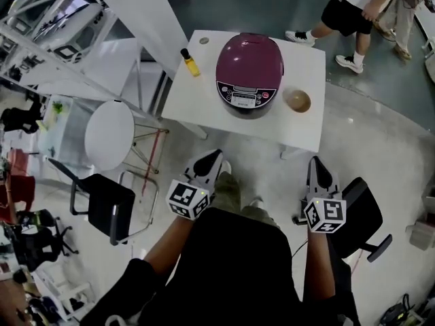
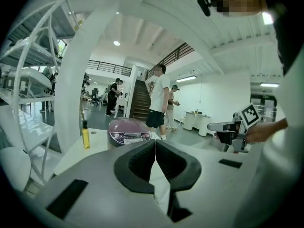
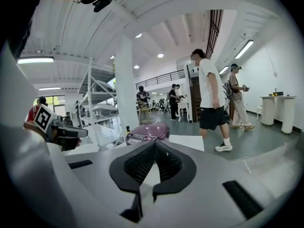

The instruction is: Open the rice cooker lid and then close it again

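Observation:
A purple rice cooker (image 1: 249,73) with its lid down stands on the white table (image 1: 197,94); its control panel faces me. It also shows in the left gripper view as the rice cooker (image 2: 127,130) and in the right gripper view as the rice cooker (image 3: 148,131), ahead of the jaws. My left gripper (image 1: 212,160) and right gripper (image 1: 319,166) are both shut and empty, held short of the table's near edge, apart from the cooker.
A yellow bottle (image 1: 190,62) stands left of the cooker, a small tan bowl (image 1: 298,100) to its right. A white round stool (image 1: 109,135) and a black chair (image 1: 109,206) stand at the left. Two people (image 1: 353,9) walk beyond the table. White racks (image 1: 47,32) fill the far left.

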